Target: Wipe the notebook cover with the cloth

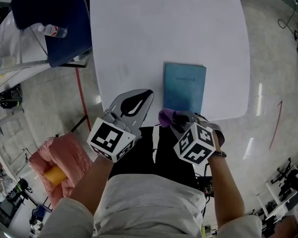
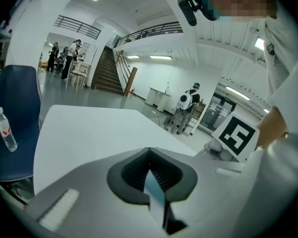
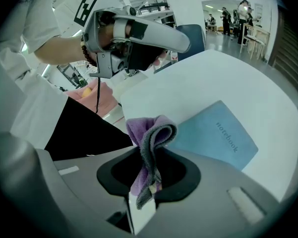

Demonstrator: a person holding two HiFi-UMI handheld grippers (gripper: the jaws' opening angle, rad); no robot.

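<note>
A teal notebook [image 1: 184, 87] lies closed on the white table [image 1: 139, 33], near its front edge. My right gripper [image 1: 169, 119] hovers just in front of the notebook's near left corner, shut on a folded purple cloth [image 1: 165, 116]. In the right gripper view the cloth [image 3: 149, 135] stands up between the jaws and the notebook [image 3: 215, 139] lies just beyond it. My left gripper [image 1: 148, 93] hangs over the table edge left of the notebook. Its jaws are shut with nothing in them [image 2: 153, 192].
A blue chair [image 1: 59, 19] with a water bottle [image 1: 53, 31] on it stands at the table's far left. A pink bag [image 1: 64, 157] lies on the floor to my left. Several people and a staircase [image 2: 106, 73] are far behind.
</note>
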